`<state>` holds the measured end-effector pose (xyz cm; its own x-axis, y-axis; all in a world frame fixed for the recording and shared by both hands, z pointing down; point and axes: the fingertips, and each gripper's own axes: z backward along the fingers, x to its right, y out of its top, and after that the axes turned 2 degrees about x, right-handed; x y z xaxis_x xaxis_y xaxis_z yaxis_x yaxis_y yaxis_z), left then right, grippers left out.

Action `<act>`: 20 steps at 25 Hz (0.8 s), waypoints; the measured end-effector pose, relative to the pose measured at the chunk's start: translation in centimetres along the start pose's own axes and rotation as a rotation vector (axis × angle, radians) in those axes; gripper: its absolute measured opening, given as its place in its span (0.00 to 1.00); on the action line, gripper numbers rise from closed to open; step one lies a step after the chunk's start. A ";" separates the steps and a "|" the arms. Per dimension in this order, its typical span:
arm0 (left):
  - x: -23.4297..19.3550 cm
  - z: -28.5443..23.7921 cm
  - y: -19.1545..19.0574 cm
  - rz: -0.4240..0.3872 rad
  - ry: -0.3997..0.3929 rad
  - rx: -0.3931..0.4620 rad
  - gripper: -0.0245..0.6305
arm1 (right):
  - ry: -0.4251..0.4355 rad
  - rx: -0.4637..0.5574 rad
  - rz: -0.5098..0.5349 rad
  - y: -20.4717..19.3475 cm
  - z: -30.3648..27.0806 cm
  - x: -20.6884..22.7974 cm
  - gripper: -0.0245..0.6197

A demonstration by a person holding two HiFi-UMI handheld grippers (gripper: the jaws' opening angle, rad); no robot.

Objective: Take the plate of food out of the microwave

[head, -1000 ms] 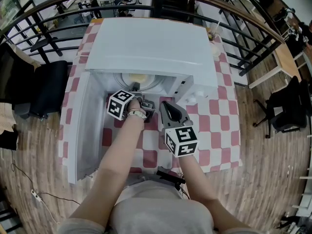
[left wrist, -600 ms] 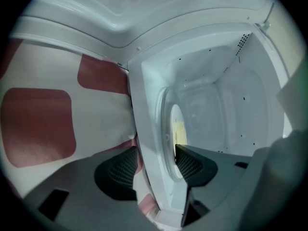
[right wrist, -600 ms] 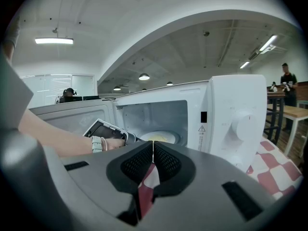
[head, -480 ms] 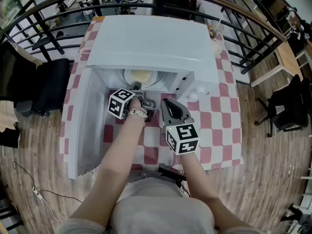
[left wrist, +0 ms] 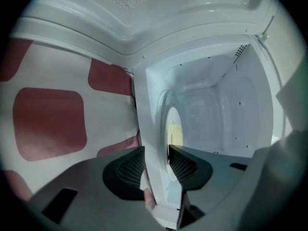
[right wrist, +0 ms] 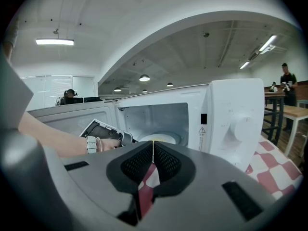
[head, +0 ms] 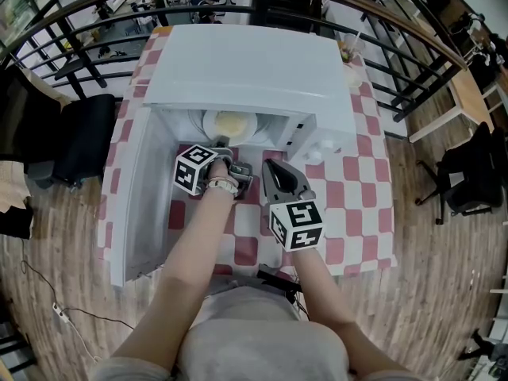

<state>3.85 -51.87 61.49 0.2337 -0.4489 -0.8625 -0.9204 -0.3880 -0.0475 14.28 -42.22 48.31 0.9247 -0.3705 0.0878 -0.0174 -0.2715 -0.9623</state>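
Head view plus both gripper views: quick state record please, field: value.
microwave: on checked tablecloth, door swung open to its left
plate: inside the cavity, yellow food on it
left hand-held gripper: at cavity mouth, jaws apart, just been closing; microwave's front sill and plate's near rim show in the gap; grip cannot be confirmed
right hand-held gripper: held back over the tablecloth, jaws together, empty
task: plate not yet out
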 end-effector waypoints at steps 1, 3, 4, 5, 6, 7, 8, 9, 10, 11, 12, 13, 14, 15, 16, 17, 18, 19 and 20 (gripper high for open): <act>0.2 0.1 0.1 -0.002 -0.004 0.001 0.27 | -0.001 0.001 0.000 0.0 0.0 0.0 0.08; 0.5 0.2 0.2 -0.003 -0.016 0.003 0.21 | -0.003 0.002 -0.001 0.0 0.1 0.0 0.08; 0.7 0.3 0.2 -0.002 -0.020 0.004 0.19 | -0.004 0.002 -0.002 0.0 0.2 0.0 0.08; 0.8 0.3 0.3 -0.002 -0.023 0.006 0.17 | -0.005 0.003 -0.003 0.0 0.2 0.0 0.08; 1.0 0.4 0.3 -0.002 -0.025 0.008 0.15 | -0.005 0.003 -0.003 0.0 0.3 0.1 0.08; 1.1 0.5 0.3 -0.002 -0.027 0.010 0.13 | -0.005 0.004 -0.003 0.0 0.3 0.1 0.08; 1.2 0.6 0.4 -0.001 -0.029 0.011 0.12 | -0.005 0.004 -0.003 0.0 0.4 0.1 0.08; 1.3 0.6 0.4 0.000 -0.032 0.012 0.11 | -0.005 0.004 -0.003 0.0 0.4 0.1 0.08; 1.3 0.6 0.4 0.001 -0.035 0.012 0.09 | -0.005 0.005 -0.003 0.0 0.4 0.1 0.08; 1.4 0.6 0.4 0.005 -0.038 0.012 0.09 | -0.006 0.005 -0.004 0.0 0.4 0.1 0.08; 1.4 0.6 0.5 0.009 -0.042 0.012 0.09 | -0.007 0.006 -0.004 0.1 0.4 0.1 0.08; 1.4 0.6 0.5 0.015 -0.047 0.011 0.08 | -0.008 0.006 -0.004 0.1 0.5 0.2 0.08; 1.4 0.7 0.4 0.020 -0.052 0.009 0.08 | -0.009 0.007 -0.004 0.1 0.5 0.2 0.08; 1.5 0.8 0.4 0.024 -0.058 0.008 0.08 | -0.009 0.006 -0.004 0.1 0.6 0.2 0.08; 1.5 0.9 0.3 0.028 -0.063 0.007 0.08 | -0.010 0.006 -0.004 0.1 0.6 0.3 0.08; 1.5 0.9 0.2 0.032 -0.069 0.006 0.08 | -0.010 0.005 -0.004 0.0 0.6 0.3 0.08; 1.6 1.0 0.2 0.035 -0.077 0.005 0.08 | -0.010 0.005 -0.004 0.0 0.7 0.3 0.08; 1.7 1.0 0.2 0.038 -0.089 0.006 0.07 | -0.009 0.004 -0.005 -0.1 0.7 0.2 0.08; 1.8 1.1 0.2 0.041 -0.104 0.007 0.07 | -0.008 0.004 -0.005 -0.1 0.7 0.2 0.08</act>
<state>3.77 -51.87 59.41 0.1621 -0.3782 -0.9114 -0.9307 -0.3655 -0.0138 14.70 -41.64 48.25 0.9278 -0.3620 0.0902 -0.0116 -0.2696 -0.9629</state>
